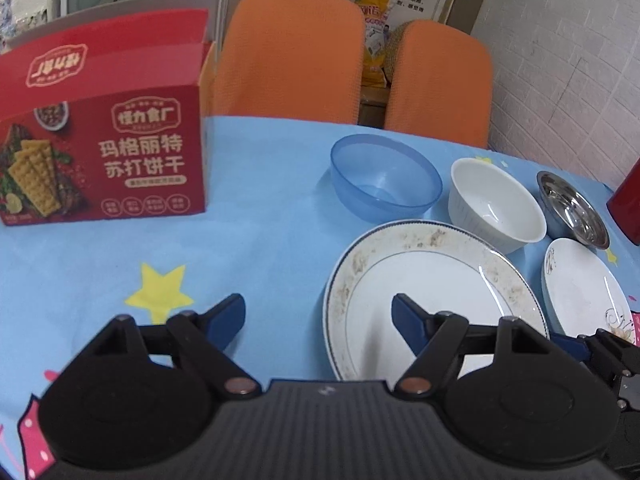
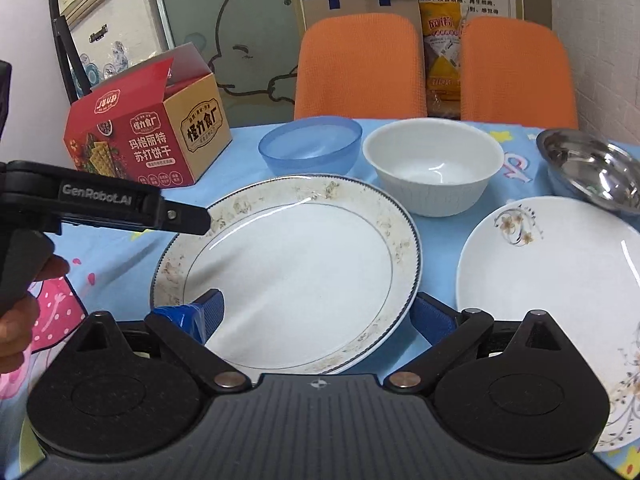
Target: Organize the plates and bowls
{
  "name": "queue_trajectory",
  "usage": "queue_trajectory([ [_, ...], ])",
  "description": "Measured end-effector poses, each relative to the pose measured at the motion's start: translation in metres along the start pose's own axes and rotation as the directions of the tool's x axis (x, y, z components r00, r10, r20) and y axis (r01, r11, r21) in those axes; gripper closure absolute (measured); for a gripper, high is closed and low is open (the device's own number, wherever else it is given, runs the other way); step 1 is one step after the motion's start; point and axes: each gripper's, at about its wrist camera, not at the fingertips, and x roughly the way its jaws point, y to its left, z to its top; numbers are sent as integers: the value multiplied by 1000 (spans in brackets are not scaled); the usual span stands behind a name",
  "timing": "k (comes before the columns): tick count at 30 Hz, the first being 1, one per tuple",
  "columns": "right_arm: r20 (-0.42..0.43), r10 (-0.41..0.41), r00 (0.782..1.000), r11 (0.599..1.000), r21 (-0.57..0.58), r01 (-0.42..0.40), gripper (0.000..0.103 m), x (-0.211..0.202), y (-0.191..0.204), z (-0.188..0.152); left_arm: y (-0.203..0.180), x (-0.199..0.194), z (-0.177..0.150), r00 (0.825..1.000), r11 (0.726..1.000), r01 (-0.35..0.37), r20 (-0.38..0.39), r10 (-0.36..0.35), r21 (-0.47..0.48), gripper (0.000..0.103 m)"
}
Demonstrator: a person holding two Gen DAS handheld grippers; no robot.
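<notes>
A large white plate with a patterned rim (image 1: 432, 280) (image 2: 292, 272) lies on the blue cloth. Behind it stand a blue plastic bowl (image 1: 384, 180) (image 2: 312, 146), a white ribbed bowl (image 1: 496, 204) (image 2: 434, 164) and a steel bowl (image 1: 572, 210) (image 2: 592, 168). A smaller floral plate (image 1: 584, 288) (image 2: 560, 280) lies to the right. My left gripper (image 1: 318, 316) is open, its right finger over the large plate's left part. My right gripper (image 2: 316, 312) is open and straddles the large plate's near edge. The left gripper's body (image 2: 100, 204) shows in the right wrist view.
A red cracker box (image 1: 100, 140) (image 2: 148, 140) stands open at the left of the table. Two orange chair backs (image 1: 288, 52) (image 2: 360, 64) stand behind the far edge. A red object (image 1: 626, 204) sits at the far right. A brick-patterned wall is on the right.
</notes>
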Motion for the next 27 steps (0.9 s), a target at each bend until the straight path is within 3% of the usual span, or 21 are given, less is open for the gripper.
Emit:
queue_trajectory([
  [4,-13,-23,1000,1000,-16,23,14,8,9,0,0,11,0,1000,1000,3,-27,-3,16,29],
  [9,-7,13,1000,999,-35,-13,16,13,8,4,1,22,0,999,999,-21,-35,22,29,30],
  [12,4,-47,999,996,-70,48,15,23,8,6,-7,29,-1,999,998,-32,-32,34,54,31],
  [15,-10,-42,999,991,-125,41,13,31,14,7,-14,29,-4,999,996,-43,-16,44,79,32],
  [19,14,-30,999,990,-140,31,13,30,12,4,-21,25,-8,999,993,-42,4,42,114,45],
  [22,9,-33,999,991,-130,34,15,30,12,5,-30,25,-8,996,989,-86,7,85,120,48],
  [24,6,-31,999,994,-104,32,15,27,11,8,-33,21,-7,996,989,-88,-10,90,116,63],
  [27,60,-28,998,990,-133,36,15,6,20,11,-44,6,-8,994,983,-111,13,110,147,65],
])
